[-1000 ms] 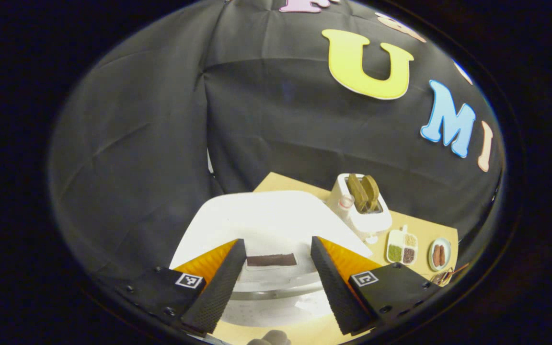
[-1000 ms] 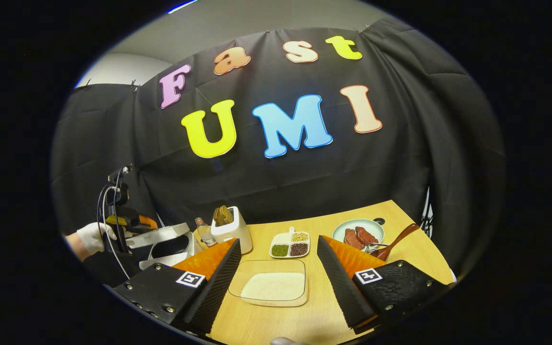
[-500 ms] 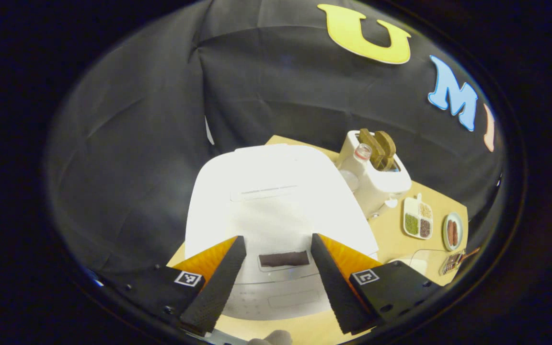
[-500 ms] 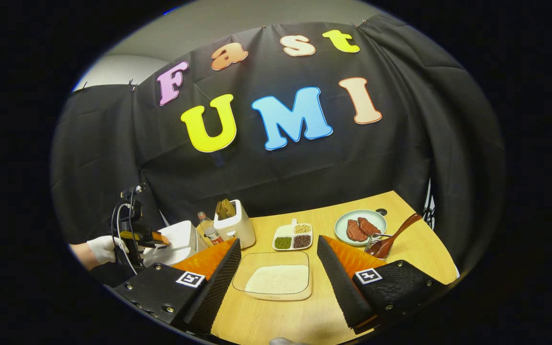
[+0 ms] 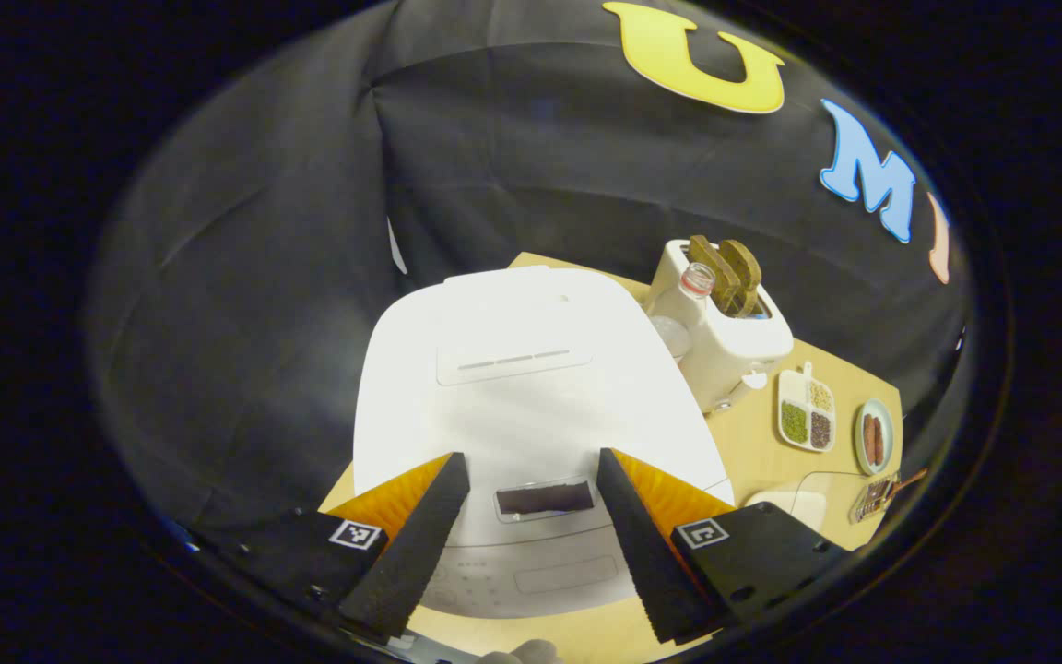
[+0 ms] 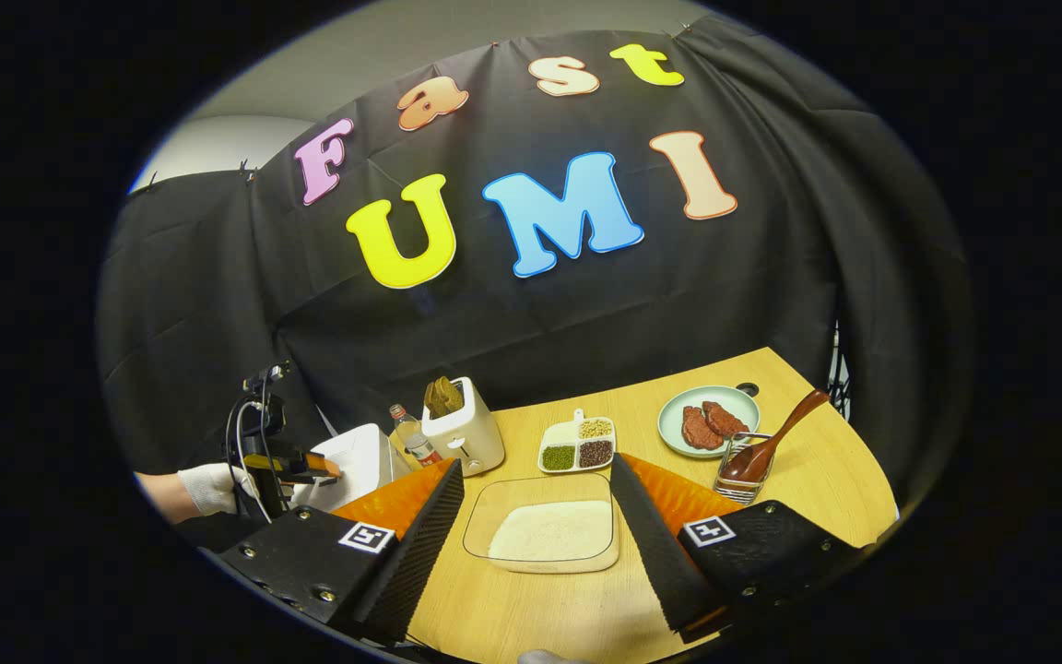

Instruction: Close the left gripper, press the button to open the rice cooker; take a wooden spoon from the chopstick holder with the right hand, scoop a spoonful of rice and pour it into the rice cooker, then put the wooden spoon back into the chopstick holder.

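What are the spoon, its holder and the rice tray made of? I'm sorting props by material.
The spoon looks like dark, glossy varnished wood, with a brown sheen. Its holder seems to be clear glass or plastic, since the spoon bowl shows through. The rice tray is also see-through, glass or acrylic, with the table's wood visible at its rim.

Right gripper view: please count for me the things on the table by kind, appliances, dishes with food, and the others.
Appliances: 2, rice cooker, toaster
Dishes with food: 3, rice tray, divided dish, meat plate
Bottles: 1, bottle
Holders: 1, chopstick holder
Spoons: 1, wooden spoon
Total: 8
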`<action>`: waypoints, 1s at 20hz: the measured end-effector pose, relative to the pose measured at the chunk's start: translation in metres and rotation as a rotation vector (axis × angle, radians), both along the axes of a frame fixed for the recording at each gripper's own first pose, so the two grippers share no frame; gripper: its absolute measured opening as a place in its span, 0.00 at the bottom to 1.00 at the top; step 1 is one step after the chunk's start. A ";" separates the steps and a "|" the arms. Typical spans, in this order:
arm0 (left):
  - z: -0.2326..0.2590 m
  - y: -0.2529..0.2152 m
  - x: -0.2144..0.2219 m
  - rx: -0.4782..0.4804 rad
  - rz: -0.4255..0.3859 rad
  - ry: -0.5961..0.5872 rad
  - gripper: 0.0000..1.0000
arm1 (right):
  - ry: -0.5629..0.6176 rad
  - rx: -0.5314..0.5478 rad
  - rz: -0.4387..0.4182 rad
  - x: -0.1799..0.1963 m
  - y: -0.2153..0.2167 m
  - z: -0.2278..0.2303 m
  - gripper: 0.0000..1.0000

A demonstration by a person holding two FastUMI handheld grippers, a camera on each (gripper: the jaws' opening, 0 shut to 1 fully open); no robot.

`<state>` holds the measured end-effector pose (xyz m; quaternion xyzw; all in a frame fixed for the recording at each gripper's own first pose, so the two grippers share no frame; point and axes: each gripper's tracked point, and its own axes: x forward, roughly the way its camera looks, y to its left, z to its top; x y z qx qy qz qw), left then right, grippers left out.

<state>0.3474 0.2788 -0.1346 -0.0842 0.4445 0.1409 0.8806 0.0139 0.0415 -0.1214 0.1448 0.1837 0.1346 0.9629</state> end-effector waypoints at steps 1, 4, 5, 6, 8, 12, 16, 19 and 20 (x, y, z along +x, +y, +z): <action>-0.001 0.001 0.000 0.003 -0.006 0.002 1.00 | 0.000 0.009 0.003 0.000 0.002 0.001 0.98; -0.001 0.003 -0.001 0.001 0.008 -0.006 1.00 | 0.004 0.018 0.007 0.000 0.003 0.002 0.98; 0.001 0.004 0.000 0.011 0.003 -0.013 1.00 | 0.004 0.014 0.006 0.001 0.002 0.002 0.98; 0.003 0.004 -0.003 0.011 0.001 -0.015 1.00 | 0.004 0.011 0.007 0.001 0.001 0.002 0.98; 0.005 0.004 -0.003 0.000 0.015 -0.029 1.00 | 0.004 0.004 0.003 0.001 -0.002 0.004 0.98; 0.055 0.007 0.003 0.110 -0.048 -0.188 0.98 | -0.041 -0.035 -0.013 0.002 -0.010 0.020 0.98; 0.151 -0.045 -0.025 0.121 -0.125 -0.425 0.99 | -0.103 -0.046 -0.029 0.004 -0.016 0.043 0.98; 0.201 -0.093 -0.054 0.125 -0.177 -0.585 0.96 | -0.164 -0.067 -0.051 0.003 -0.021 0.064 0.98; 0.218 -0.109 -0.068 0.119 -0.188 -0.629 0.96 | -0.193 -0.084 -0.065 0.003 -0.026 0.072 0.98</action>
